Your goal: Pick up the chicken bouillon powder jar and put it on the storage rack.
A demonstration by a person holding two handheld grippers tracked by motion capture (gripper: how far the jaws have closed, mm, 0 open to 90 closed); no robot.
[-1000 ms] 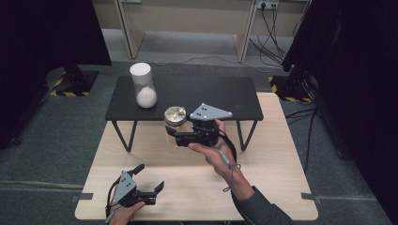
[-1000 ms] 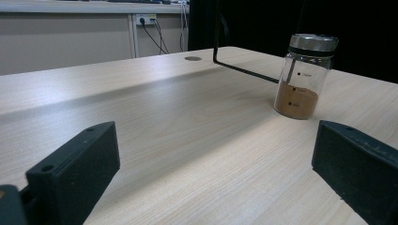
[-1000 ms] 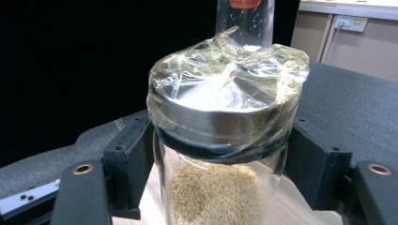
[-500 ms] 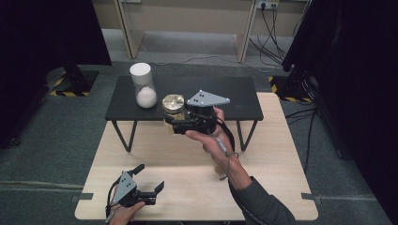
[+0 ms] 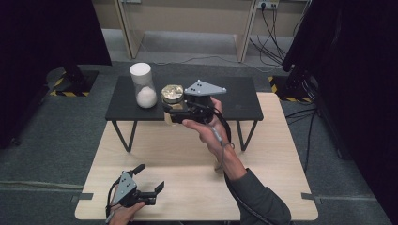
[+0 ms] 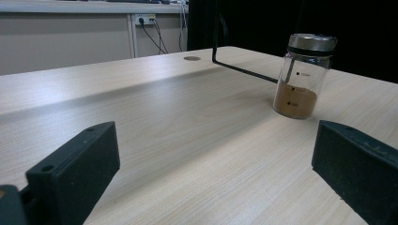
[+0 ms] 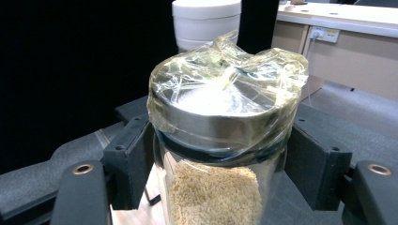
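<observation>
- While the right gripper (image 5: pixel 172 112) carries a grain jar (image 5: pixel 172 93) in the high view, the step in hand looks like setting that jar on the black shelf (image 5: pixel 244 101). Its jaws are clamped on the jar just below the lid, at the shelf's front edge and just beside the white-lidded jar (image 5: pixel 142 85) that stands on the shelf. I count two jars here, two grippers, one shelf and one desk (image 5: pixel 277 173).
- In the same view the left gripper (image 5: pixel 149 183) rests on the desk well in front of the shelf, its jaws wide and holding nothing.
- In the left gripper view the two jaws stand far apart over bare wood; one further jar, the brown-powder jar (image 6: pixel 300 77), stands on the desk beside a leg of the shelf. That makes three jars in all.
- In the right gripper view the jaws grip the grain jar's glass neck on both sides; its metal lid is wrapped in clear film (image 7: pixel 225 79), and the shelf lies just behind and below it.
- Next, I judge, the jar must clear the shelf's edge, come down upright beside the white-lidded jar without knocking it, and only then be let go.
</observation>
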